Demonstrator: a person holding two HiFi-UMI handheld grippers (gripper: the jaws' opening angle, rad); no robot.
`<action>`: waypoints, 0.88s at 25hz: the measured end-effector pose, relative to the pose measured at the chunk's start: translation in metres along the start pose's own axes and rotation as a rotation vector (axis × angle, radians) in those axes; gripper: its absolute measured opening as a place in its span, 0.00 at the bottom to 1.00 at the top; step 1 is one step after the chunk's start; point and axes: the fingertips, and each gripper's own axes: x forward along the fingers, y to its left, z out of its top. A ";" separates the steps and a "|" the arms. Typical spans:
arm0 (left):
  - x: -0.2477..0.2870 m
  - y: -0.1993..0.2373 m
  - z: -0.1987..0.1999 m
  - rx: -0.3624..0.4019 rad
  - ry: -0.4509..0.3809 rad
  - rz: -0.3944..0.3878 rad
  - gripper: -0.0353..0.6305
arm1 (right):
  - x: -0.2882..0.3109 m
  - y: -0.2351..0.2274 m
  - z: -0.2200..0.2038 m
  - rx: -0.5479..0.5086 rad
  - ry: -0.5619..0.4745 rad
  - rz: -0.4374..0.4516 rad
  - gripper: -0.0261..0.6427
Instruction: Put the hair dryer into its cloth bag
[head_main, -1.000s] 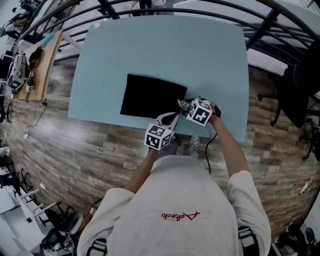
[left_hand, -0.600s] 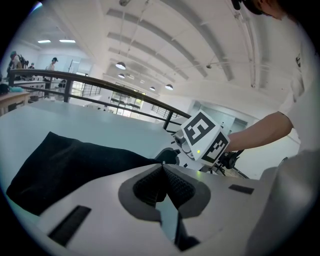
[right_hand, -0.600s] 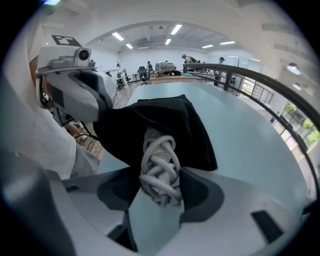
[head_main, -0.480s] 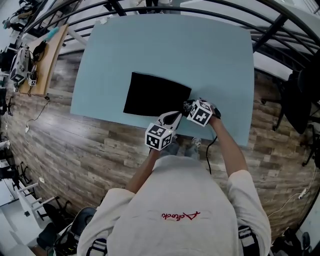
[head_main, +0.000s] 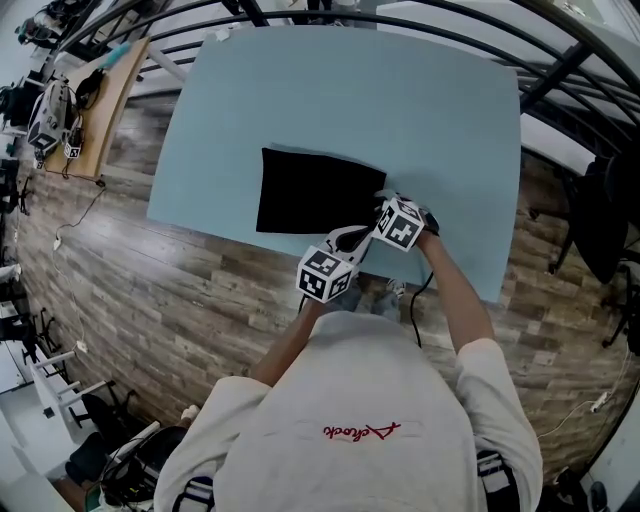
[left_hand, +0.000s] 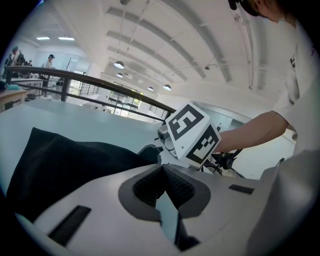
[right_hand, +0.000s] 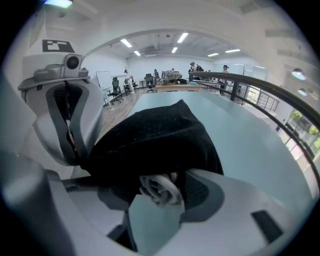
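The black cloth bag (head_main: 320, 190) lies flat on the light blue table (head_main: 430, 110). Both grippers meet at its near right corner. My left gripper (head_main: 352, 240) is shut. In the right gripper view the bag's raised edge (right_hand: 92, 155) runs up to the left gripper's fingertips (right_hand: 70, 130). My right gripper (right_hand: 160, 195) stands wide with a pale coiled bundle (right_hand: 159, 186) of the hair dryer between its pads at the bag's mouth. Black cloth (right_hand: 155, 135) hides the rest of the dryer. The right gripper's marker cube (left_hand: 192, 132) shows just beyond the bag (left_hand: 65, 165).
A black cord (head_main: 413, 310) hangs over the table's near edge by the right forearm. A wooden bench with gear (head_main: 95, 110) stands at the far left. Black railings (head_main: 450, 30) curve behind the table. A dark chair (head_main: 610, 210) stands at the right.
The right gripper has shifted a little leftward, closer to the bag's corner. The left gripper has stayed where it was, still shut.
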 end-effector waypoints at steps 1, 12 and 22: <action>0.000 0.001 0.001 -0.002 -0.004 0.000 0.07 | 0.002 0.000 0.001 -0.006 -0.002 0.006 0.42; -0.004 0.017 0.010 -0.042 -0.048 0.008 0.07 | 0.022 0.003 0.028 -0.013 -0.106 0.110 0.42; -0.013 0.027 0.001 -0.068 -0.028 0.030 0.07 | 0.045 -0.001 0.034 -0.028 -0.091 0.129 0.42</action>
